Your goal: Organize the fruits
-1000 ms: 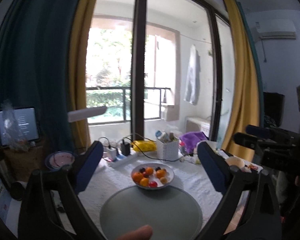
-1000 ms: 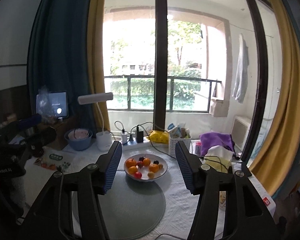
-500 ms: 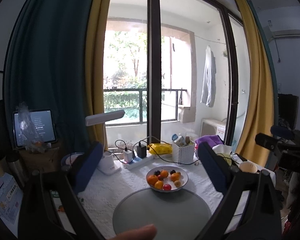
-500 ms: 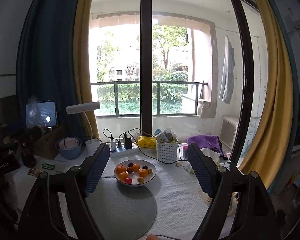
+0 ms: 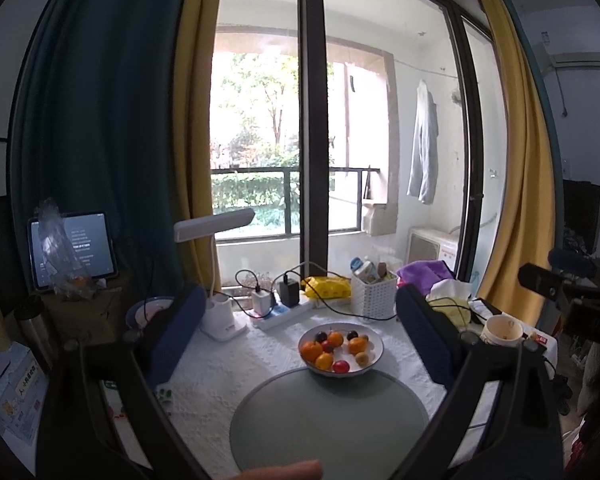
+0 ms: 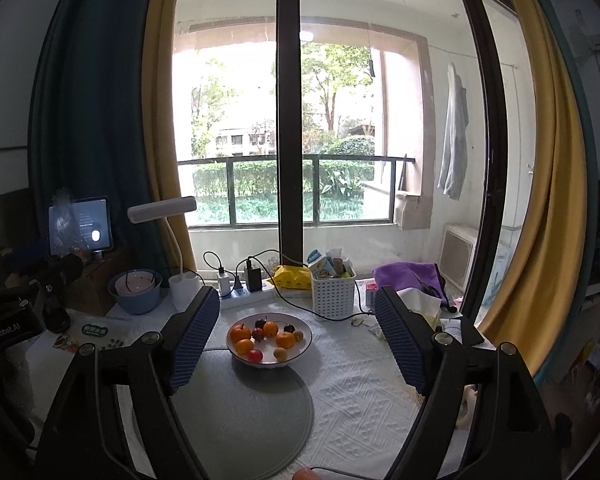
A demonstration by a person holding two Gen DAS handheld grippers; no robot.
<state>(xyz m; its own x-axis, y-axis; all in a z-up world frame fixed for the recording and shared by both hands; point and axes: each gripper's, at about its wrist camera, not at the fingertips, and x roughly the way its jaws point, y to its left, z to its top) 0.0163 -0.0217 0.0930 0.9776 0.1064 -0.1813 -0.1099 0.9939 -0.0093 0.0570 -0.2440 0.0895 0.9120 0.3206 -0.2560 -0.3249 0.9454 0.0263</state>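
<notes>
A white bowl [image 5: 376, 354] [image 6: 306, 334] stands on the white-clothed table, at the far edge of a round grey mat [image 5: 328, 420] [image 6: 240, 408]. It holds several fruits: oranges [image 5: 310, 350], a red one [image 5: 341, 366], dark plums [image 6: 260, 324] and small brownish ones. My left gripper [image 5: 300, 312] hovers short of the bowl, open, nothing between its blue pads. My right gripper [image 6: 297, 304] also hangs before the bowl, open wide and empty. Neither touches the fruit.
Behind the bowl lie a power strip with chargers and cables [image 5: 278, 308], a white desk lamp [image 5: 220, 316], a white basket [image 6: 334, 294] and a yellow packet [image 6: 290, 278]. A blue bowl [image 6: 134, 292] and a tablet [image 5: 72, 248] stand left; a cup [image 5: 502, 328] and purple cloth [image 6: 410, 276] right.
The right gripper's jaws have spread wider. The left wrist view has swung a little, so the bowl sits further right in it. The fruits have not moved.
</notes>
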